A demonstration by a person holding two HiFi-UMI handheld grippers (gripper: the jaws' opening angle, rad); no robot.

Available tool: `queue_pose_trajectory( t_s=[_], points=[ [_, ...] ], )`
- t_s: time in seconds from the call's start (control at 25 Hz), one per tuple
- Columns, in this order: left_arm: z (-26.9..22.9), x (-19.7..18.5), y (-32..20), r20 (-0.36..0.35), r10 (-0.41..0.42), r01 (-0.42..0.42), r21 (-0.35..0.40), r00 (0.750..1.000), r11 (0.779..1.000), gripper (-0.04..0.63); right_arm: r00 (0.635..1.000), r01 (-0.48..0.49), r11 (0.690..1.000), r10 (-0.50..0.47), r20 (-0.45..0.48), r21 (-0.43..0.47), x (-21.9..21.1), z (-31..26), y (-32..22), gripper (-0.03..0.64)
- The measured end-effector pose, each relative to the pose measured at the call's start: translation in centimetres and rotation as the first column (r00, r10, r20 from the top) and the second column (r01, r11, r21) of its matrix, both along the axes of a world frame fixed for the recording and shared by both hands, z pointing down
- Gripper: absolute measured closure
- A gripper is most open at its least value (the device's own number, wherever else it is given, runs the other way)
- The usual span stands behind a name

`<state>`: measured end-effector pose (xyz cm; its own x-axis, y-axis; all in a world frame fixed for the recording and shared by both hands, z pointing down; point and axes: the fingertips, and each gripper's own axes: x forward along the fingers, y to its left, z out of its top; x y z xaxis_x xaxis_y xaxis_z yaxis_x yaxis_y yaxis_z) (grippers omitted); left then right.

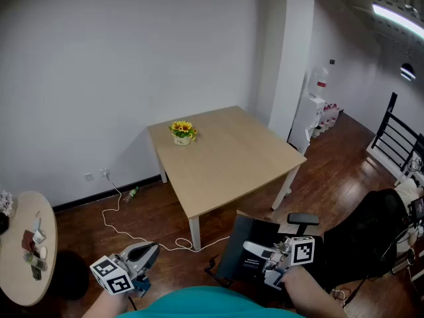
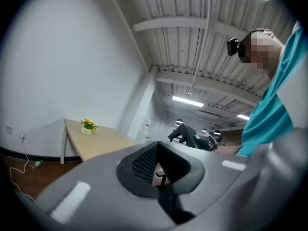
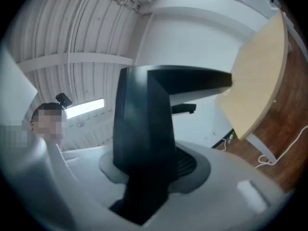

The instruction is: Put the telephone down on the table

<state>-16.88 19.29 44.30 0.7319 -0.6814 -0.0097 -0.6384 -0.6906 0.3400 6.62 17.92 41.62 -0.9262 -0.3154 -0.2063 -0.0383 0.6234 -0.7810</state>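
A black, flat telephone (image 1: 242, 257) is held low at the bottom right, well short of the light wooden table (image 1: 225, 158). My right gripper (image 1: 255, 254) is shut on it. In the right gripper view the telephone (image 3: 144, 129) stands upright between the jaws, with the table (image 3: 257, 76) far off to the right. My left gripper (image 1: 154, 249) hangs at the bottom left with its jaws together and nothing in them. The left gripper view looks over its grey jaws (image 2: 156, 170) to the table (image 2: 96, 141) and the distant telephone (image 2: 185, 133).
A small pot of yellow flowers (image 1: 182, 132) stands at the table's far left corner. A white cable (image 1: 126, 234) trails over the wooden floor. A round side table (image 1: 20, 257) with small items is at the left, a black chair (image 1: 371, 237) at the right.
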Motion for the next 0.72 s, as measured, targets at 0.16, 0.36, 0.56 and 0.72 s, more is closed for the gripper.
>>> queue_pose_trajectory(
  t_s=[0.16,0.36,0.56,0.72],
  points=[
    [-0.1,2.7,-0.3,0.008,0.011,-0.011,-0.002,1.000,1.000,0.591,0.999,-0.001,1.000,0.002,-0.050,0.015,2.5,0.3,-0.9,0.453],
    [0.4,3.1,-1.8,0.010,0.013,-0.013,-0.020,1.000,1.000,0.591,0.999,0.000,1.000,0.000,-0.043,0.002,3.0,0.6,-3.0,0.454],
    [1.3,0.1,-6.4,-0.015,0.021,-0.021,-0.024,1.000,0.999,0.591,0.999,-0.006,1.000,0.006,-0.040,0.000,0.1,0.8,-6.9,0.454],
    [1.2,-3.0,-11.7,-0.028,0.061,-0.062,-0.013,0.998,0.998,0.591,0.998,-0.040,0.999,0.041,-0.044,0.014,-3.1,0.4,-11.2,0.454]
  ],
)
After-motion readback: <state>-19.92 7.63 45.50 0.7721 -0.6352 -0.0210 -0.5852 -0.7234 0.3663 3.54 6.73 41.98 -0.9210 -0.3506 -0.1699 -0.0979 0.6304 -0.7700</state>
